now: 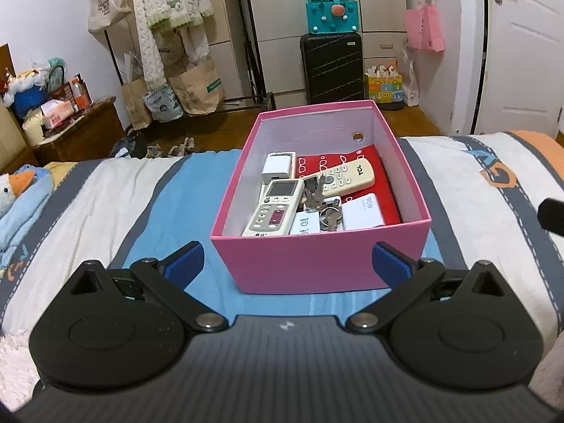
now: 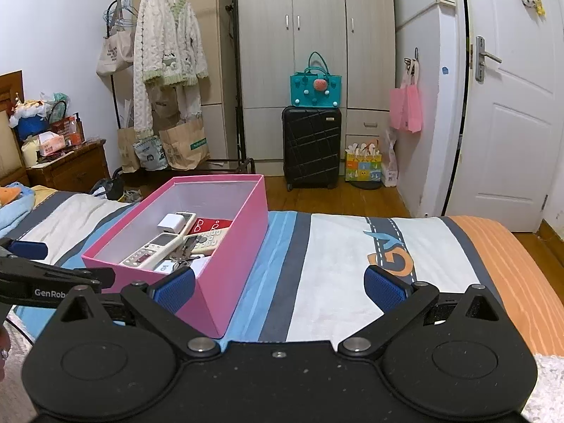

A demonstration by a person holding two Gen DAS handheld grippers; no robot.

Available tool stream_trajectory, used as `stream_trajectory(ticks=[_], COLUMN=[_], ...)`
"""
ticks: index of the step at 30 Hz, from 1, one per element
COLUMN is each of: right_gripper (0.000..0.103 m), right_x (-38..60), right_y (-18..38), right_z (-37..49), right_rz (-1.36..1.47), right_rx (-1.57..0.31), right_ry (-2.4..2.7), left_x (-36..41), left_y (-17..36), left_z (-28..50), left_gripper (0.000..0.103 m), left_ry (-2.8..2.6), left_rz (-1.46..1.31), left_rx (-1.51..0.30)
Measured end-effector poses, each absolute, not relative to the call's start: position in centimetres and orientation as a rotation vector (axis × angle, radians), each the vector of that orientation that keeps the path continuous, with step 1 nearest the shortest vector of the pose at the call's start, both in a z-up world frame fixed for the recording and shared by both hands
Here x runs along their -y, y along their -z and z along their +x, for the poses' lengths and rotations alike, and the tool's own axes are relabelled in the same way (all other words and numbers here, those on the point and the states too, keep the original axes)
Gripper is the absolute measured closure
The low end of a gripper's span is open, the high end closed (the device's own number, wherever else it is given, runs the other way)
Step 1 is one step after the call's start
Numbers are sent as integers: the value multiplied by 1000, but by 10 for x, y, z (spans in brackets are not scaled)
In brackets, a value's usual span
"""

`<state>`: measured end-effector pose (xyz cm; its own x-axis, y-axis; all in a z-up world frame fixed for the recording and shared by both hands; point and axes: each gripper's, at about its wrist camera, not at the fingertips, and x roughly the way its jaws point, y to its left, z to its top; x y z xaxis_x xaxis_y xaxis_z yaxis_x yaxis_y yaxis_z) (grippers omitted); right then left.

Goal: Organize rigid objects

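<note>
Both of my tools are spread wide and hold nothing. My left tool [image 1: 287, 261] hovers low over the bed [image 1: 469, 190], its blue fingertips [image 1: 185, 259] flanking the near wall of the pink box [image 1: 317, 261], which sits straight ahead and just beyond them on a blue stripe of the striped bedspread.

From the left wrist view I look down into the box. A white remote with a small screen [image 1: 276, 208] lies at the left, a cream remote marked TCL [image 1: 343, 176] lies across the back, a white charger block [image 1: 278, 165] sits at the far left, a bunch of keys [image 1: 322, 204] rests between the remotes, and two more white blocks [image 1: 363, 213] lie at the near right, all over a red cloth with white glasses shapes [image 1: 380, 172].

The right wrist view shows less of the contents but more of the room. My right tool [image 2: 280, 287] is to the right of the box [image 2: 229, 268]; its left fingertip [image 2: 174, 290] is just beside the box's near corner, its right one over bare bedspread. My left tool [image 2: 26, 250] shows at the left edge. Beyond the bed stand a black suitcase [image 2: 312, 146] and a white door [image 2: 511, 123].
</note>
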<state>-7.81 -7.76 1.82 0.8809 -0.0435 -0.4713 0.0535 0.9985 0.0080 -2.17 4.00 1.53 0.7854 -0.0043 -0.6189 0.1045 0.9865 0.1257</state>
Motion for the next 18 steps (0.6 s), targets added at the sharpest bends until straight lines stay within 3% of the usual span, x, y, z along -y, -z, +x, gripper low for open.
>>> stream_trajectory(ticks=[18], right_gripper=[0], right_x=[77], right_y=[-16], right_z=[-77], right_rz=[18], right_rx=[-501], right_ry=[46], left_x=[-31], left_y=[-15], left_z=[-29], left_gripper=[0], left_ry=[38], left_rz=[228], left_rx=[-625])
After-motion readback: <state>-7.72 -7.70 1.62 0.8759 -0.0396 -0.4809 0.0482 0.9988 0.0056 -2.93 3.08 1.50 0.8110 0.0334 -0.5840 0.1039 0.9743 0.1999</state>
